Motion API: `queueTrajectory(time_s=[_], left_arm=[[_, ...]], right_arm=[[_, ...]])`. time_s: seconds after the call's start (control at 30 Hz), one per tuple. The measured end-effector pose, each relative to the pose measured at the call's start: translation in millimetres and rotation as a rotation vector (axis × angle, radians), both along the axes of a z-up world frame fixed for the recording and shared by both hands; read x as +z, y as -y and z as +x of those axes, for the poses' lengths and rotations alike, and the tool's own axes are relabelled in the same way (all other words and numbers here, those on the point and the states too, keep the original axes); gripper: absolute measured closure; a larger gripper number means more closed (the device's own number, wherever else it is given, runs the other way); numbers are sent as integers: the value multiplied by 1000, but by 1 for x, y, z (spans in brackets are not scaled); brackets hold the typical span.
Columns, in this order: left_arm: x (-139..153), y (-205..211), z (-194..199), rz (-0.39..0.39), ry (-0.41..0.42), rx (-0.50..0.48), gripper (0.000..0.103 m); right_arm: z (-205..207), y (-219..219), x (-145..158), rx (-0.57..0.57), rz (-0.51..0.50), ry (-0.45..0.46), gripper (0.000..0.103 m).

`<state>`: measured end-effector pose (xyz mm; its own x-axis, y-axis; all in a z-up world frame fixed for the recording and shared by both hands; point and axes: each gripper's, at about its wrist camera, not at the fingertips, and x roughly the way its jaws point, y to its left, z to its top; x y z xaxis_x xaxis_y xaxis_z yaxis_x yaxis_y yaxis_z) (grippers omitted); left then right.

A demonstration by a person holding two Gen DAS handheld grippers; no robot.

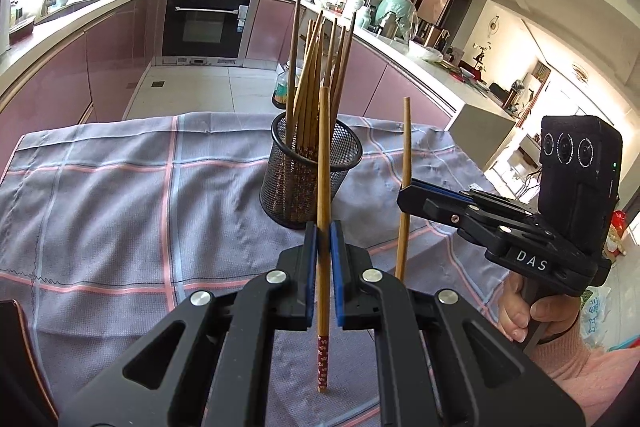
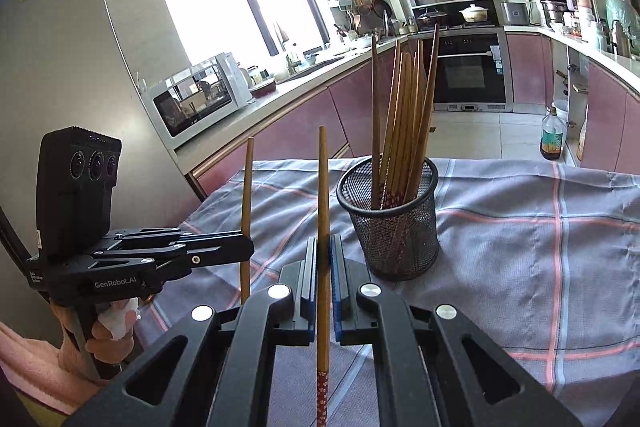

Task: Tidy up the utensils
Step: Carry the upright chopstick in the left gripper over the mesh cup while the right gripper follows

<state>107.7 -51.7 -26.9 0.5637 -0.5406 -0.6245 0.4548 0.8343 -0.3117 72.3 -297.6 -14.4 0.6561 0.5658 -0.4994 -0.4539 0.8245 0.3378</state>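
My left gripper (image 1: 323,239), bottom centre of its own view, is clamped on one upright chopstick (image 1: 323,187). My right gripper (image 2: 323,259), bottom centre of its view, is clamped on a second chopstick (image 2: 323,227). The mesh holder (image 1: 310,171) stands mid-frame on a checked cloth (image 1: 120,207), already bristling with chopsticks. To do this well, I judge each stick should go over a gap in the rim, patterned end down, one hand at a time, so the loose bundle is not knocked.
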Motion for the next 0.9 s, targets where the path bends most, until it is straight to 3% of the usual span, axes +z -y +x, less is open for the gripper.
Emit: queueTrajectory(time_s=[0.9], left_arm=[[44, -8, 1, -69, 97, -2, 95]], right_arm=[[0, 10, 44, -33, 9, 132, 98]])
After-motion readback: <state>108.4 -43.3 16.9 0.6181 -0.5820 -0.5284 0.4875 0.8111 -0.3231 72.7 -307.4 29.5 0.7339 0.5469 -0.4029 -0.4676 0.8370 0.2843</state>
